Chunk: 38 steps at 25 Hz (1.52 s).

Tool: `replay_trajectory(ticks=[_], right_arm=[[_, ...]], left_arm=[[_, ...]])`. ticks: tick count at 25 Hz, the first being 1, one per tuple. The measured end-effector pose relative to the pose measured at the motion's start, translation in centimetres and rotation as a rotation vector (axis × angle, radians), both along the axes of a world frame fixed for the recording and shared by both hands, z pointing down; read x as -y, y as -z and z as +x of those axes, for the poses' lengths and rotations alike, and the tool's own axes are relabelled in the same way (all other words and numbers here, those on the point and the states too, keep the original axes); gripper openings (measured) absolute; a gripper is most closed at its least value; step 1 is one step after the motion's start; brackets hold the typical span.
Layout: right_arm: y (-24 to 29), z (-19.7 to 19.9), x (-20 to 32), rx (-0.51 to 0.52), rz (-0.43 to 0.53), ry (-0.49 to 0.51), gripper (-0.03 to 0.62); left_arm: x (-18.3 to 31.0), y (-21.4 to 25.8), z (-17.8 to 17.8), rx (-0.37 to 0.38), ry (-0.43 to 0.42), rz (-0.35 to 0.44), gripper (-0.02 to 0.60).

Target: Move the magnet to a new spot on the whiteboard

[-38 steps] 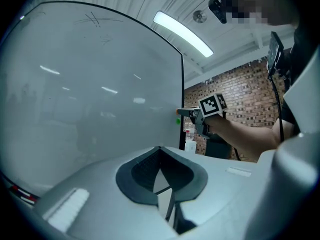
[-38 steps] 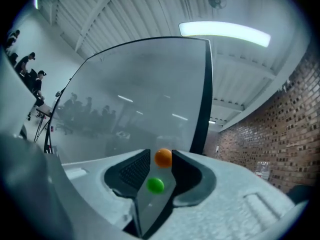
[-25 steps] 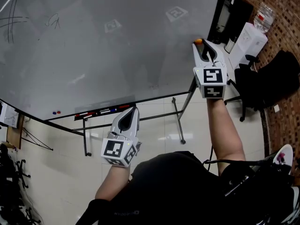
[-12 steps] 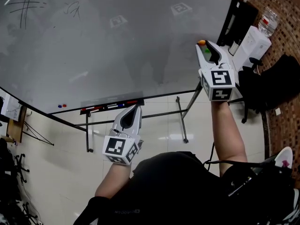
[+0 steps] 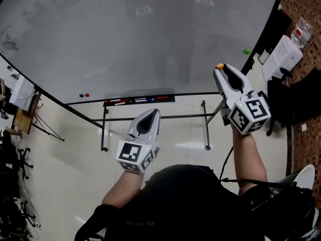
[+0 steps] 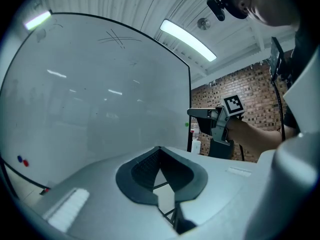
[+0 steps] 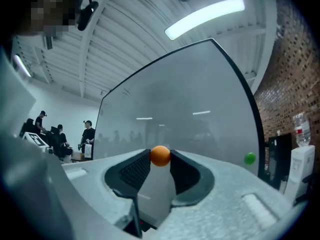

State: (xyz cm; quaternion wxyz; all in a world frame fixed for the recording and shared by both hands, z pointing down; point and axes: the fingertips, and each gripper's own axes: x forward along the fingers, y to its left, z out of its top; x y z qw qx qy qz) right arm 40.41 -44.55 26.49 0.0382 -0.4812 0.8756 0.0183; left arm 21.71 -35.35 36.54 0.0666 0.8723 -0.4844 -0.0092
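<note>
- Surface: whiteboard, grey-white on a black stand, ahead of the left claw and the right claw. There are faint pen scribbles on its far upper part and wipe smears across the middle.
- Room: pale glossy floor lies below the left claw. A brick wall stands to the right of the right claw. The ceiling overhead is ribbed, with strip lights.
- Right claw: jaws part-way apart, pads pressed on either side of the orange magnet, which is held at the tips.
- Orange magnet: in front of the board's lower right corner. Whether it touches the board cannot be told.
- Left claw: jaws together with nothing between them. It is low, short of the pen tray and well left of the right claw.
- Magnets, four:
  - one orange, in the right claw;
  - one green magnet on the board, up and right of that claw's tips;
  - one blue magnet and one red magnet, side by side, far left of the left claw.
- Square printed markers on the board, two, both far ahead of the claws.
- Pen tray, one. It holds several pens, too small to count.
- People, three, standing far left of the right claw.
- Water cooler, one, right of the right claw.
</note>
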Motion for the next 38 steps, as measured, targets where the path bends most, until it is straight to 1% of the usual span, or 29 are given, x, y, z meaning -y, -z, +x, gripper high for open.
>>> replay_trajectory(ticks=[3,7,12,18,21,24,36,38], right_arm=[[-0.6,-2.4,-3.5,0.02,-0.006,0.047,0.112],[-2.5,-5.5,-7.7,0.017,-0.024,0.083,0.112],[-5.8,-8.9,-11.8,0.006,-0.081,0.103,0.112],[-8.1,-12.2,-15.6,0.006,-0.131,0.11,0.112],[-9.0,-14.0,-16.7,-0.025,-0.139,0.133,0.112],[-9.0,-15.0,-17.2,-0.043,-0.135,0.145,0.112],[-8.7,-15.7,-17.3,-0.063,-0.13,0.158,0.112],[-8.8,-15.8,-17.3,-0.066,-0.13,0.164,0.112]], left_arm=[[-1.2,0.3,-2.0,-0.006,0.011,0.003,0.015],[-2.7,0.2,-4.3,-0.018,0.007,0.014,0.015],[-4.1,0.4,-6.6,-0.025,0.009,0.015,0.015],[-5.5,0.9,-8.7,-0.018,0.002,0.012,0.015],[-5.7,0.8,-9.5,-0.015,0.002,0.011,0.015],[-6.1,0.9,-10.0,-0.011,0.001,0.015,0.015],[-6.6,0.9,-10.3,-0.007,-0.009,0.022,0.015],[-6.6,0.7,-10.2,-0.017,-0.014,0.024,0.015]])
